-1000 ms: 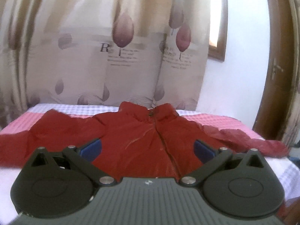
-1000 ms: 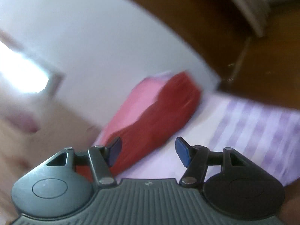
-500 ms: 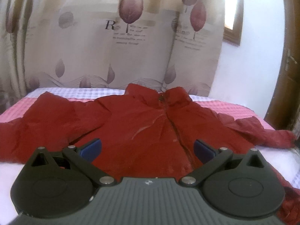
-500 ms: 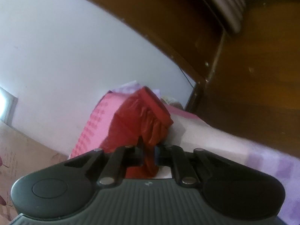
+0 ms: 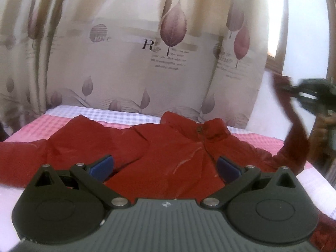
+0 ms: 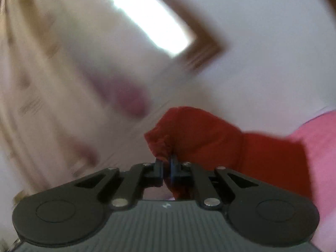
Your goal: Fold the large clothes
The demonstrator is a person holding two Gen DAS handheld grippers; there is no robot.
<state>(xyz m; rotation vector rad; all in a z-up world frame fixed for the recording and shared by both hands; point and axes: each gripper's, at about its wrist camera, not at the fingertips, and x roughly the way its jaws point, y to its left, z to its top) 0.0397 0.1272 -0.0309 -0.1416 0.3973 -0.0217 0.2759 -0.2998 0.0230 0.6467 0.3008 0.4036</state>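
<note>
A large red jacket (image 5: 168,151) lies front up and zipped on the bed, its collar toward the curtain, one sleeve stretched out to the left. My left gripper (image 5: 164,166) hovers open above the jacket's lower front, blue pads wide apart with nothing between them. My right gripper (image 6: 167,163) is shut on the cuff of the jacket's other sleeve (image 6: 195,134). In the left wrist view that sleeve (image 5: 294,134) rises off the bed at the right up to the right gripper (image 5: 283,87).
The bed has a pink and white checked cover (image 5: 105,117). A leaf-printed curtain (image 5: 147,63) hangs behind it, beside a wood-framed window (image 6: 157,21) in a white wall. A dark wooden door frame (image 5: 329,31) stands at the far right.
The right gripper shut on the sleeve cuff, then swung up and over, lifting the sleeve off the bed. The left gripper slid sideways over the jacket and stayed open.
</note>
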